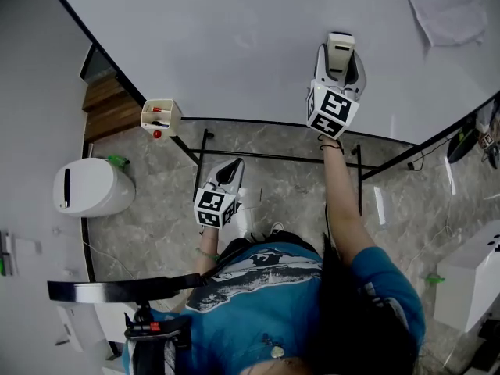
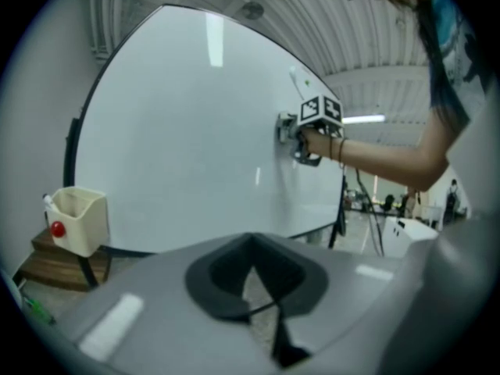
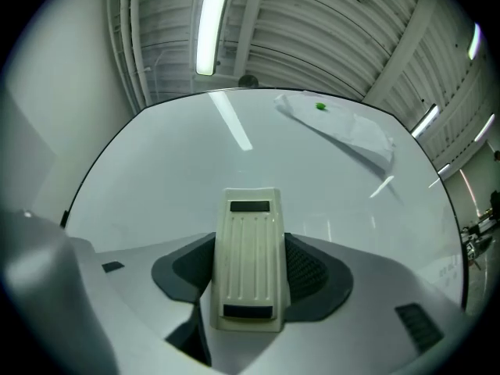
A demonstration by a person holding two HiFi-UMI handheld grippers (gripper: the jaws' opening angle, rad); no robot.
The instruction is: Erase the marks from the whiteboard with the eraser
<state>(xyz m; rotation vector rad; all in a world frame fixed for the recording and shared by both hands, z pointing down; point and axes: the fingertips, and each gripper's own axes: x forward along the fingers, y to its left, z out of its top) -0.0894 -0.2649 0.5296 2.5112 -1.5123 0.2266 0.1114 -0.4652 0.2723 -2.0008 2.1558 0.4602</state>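
Observation:
A large whiteboard [image 1: 234, 45] fills the top of the head view; its surface [image 3: 195, 170] shows no marks. My right gripper [image 1: 341, 57] is raised against the board, shut on a cream ribbed eraser [image 3: 248, 260] whose far end [image 1: 341, 48] is pressed on the board. The left gripper view also catches the right gripper [image 2: 291, 135] from the side, at the board. Lower down, my left gripper [image 1: 228, 173] hangs below the board's bottom edge, over the floor. Its dark pads [image 2: 223, 276] meet with nothing between them.
A cream marker box [image 1: 161, 116] with a red item hangs at the board's lower left edge [image 2: 76, 219]. A crumpled sheet [image 1: 449, 6] is stuck at the board's upper right [image 3: 344, 127]. The board's black stand [image 1: 266, 156], a white bin [image 1: 90, 187] and a wooden step [image 1: 109, 104] stand on the floor.

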